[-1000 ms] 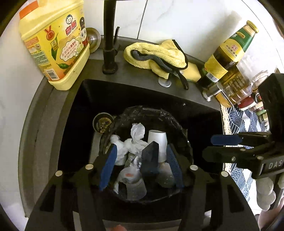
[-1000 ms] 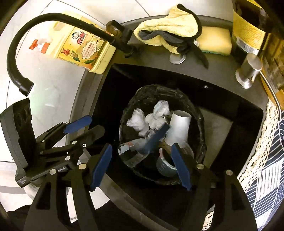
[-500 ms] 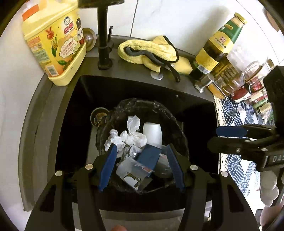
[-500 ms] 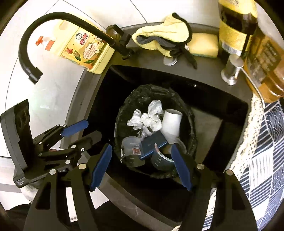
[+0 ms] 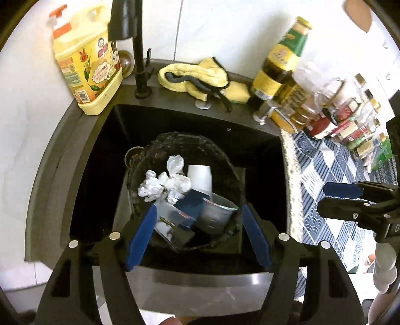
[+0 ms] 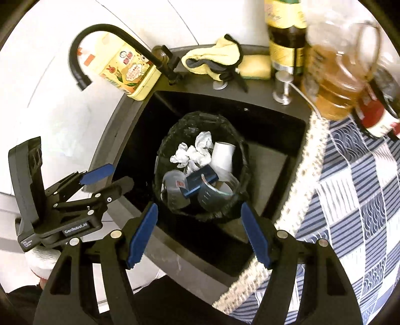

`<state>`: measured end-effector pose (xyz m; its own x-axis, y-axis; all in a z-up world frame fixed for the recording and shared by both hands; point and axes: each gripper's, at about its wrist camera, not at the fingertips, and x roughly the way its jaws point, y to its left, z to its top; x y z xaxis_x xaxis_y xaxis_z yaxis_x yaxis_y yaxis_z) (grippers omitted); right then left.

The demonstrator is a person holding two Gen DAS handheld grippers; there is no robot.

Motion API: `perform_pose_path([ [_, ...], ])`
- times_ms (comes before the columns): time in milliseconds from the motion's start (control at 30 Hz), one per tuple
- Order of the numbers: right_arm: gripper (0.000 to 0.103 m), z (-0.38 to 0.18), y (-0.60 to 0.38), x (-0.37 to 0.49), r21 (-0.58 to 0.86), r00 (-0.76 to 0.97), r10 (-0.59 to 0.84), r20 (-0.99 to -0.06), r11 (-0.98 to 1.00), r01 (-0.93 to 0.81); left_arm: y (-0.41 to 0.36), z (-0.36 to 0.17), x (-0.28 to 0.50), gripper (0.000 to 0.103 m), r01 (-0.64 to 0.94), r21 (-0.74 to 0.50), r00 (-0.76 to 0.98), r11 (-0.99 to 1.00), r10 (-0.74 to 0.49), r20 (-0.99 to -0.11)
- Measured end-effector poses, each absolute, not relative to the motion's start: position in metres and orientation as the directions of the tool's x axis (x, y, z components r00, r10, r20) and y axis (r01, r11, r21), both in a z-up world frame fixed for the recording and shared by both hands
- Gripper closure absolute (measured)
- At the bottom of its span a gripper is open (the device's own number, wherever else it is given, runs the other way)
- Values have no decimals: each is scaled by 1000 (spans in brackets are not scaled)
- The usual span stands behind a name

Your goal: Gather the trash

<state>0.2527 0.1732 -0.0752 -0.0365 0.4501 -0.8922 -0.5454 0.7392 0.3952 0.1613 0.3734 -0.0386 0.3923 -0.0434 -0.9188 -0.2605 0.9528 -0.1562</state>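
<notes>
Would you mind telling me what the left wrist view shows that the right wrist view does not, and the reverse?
Only the left wrist view shows the sink drain beside the bin, the row of small jars along the counter, and the green bottle's cap. Only the right wrist view shows the faucet's curved spout. Both share the black-lined trash bin holding crumpled tissues, a white cup and a dark blue box, plus the yellow cloth.

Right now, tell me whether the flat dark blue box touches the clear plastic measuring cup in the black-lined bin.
Touching. In the right wrist view the dark blue box lies across the clear cup's rim, no gap between them.
</notes>
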Motion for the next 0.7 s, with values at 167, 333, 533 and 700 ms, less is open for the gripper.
perform_pose_path([
  [167, 30, -52, 130, 228, 377, 2, 468, -884, 714, -591, 335, -20, 135, 34, -272, -135, 438, 953, -2, -899],
  [333, 20, -34, 82, 212, 380, 36, 503, -863, 696, -609, 292, -8, 109, 34, -299, -124, 465, 946, 31, -885],
  [533, 10, -27, 20, 190, 389, 64, 536, -842, 684, -617, 242, 2, 79, 34, -319, -97, 486, 943, 75, -871],
  [700, 8, -15, -42, 177, 390, 154, 561, -813, 722, -572, 203, 7, 54, 19, -337, -109, 502, 935, 81, -861],
])
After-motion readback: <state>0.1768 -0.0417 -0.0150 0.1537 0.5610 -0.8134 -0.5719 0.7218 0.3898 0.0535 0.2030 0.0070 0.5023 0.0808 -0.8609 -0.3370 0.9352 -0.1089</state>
